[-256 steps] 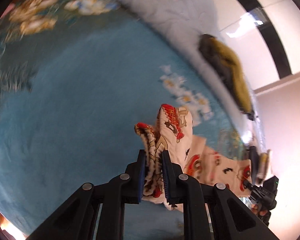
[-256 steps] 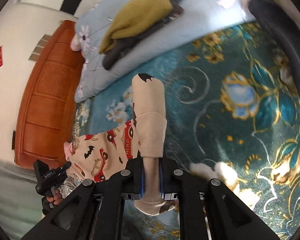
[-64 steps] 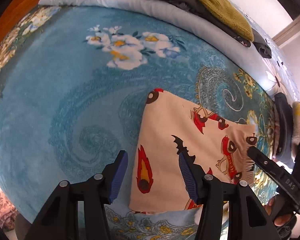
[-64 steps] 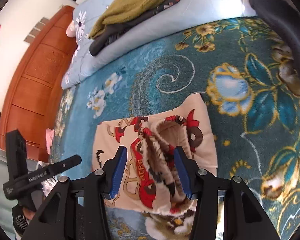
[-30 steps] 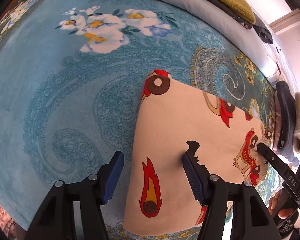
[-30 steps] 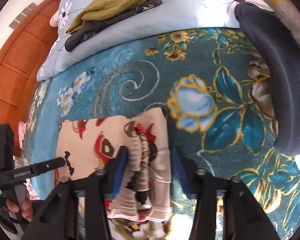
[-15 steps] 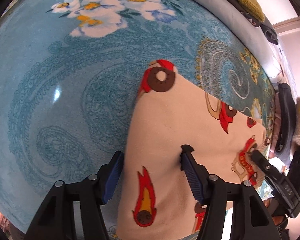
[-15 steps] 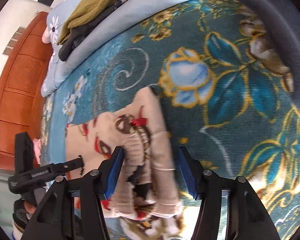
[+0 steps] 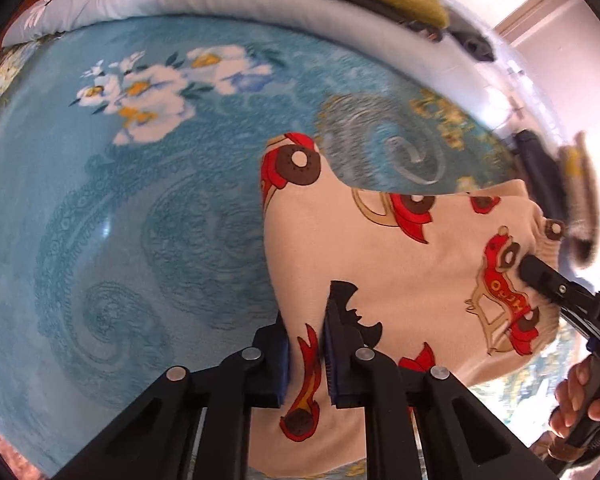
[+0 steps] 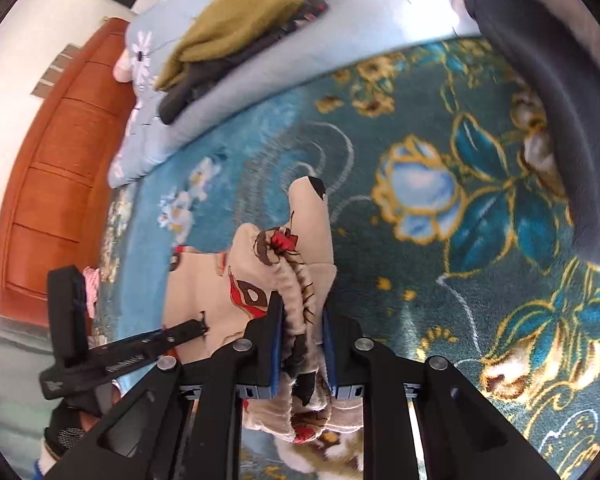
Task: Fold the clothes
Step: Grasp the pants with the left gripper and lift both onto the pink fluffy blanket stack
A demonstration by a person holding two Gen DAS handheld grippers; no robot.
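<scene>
On the teal flowered blanket (image 9: 100,208), your left gripper (image 9: 306,354) is pinched shut on the near edge of the cream garment (image 9: 380,256), its jaws having just been closing, with a fold printed with a red flame caught between the blue pads (image 9: 332,356). The garment, patterned with red cars and black bats, lies folded on the blanket, with one corner pointing toward the white flower cluster (image 9: 156,92) on the blanket. Beyond the blanket's far edge, an olive garment (image 10: 236,28) rests on dark clothing atop the pale blue quilt (image 10: 260,76). Your right gripper (image 10: 302,344) has likewise just been closing and now clamps the garment's bunched, ribbed end, the fabric lifting into a peak above the blanket. To the right of the cream garment, a dark garment (image 10: 552,92) lies along the blanket's edge. A wooden headboard (image 10: 56,168) stands past the blanket's left side.
</scene>
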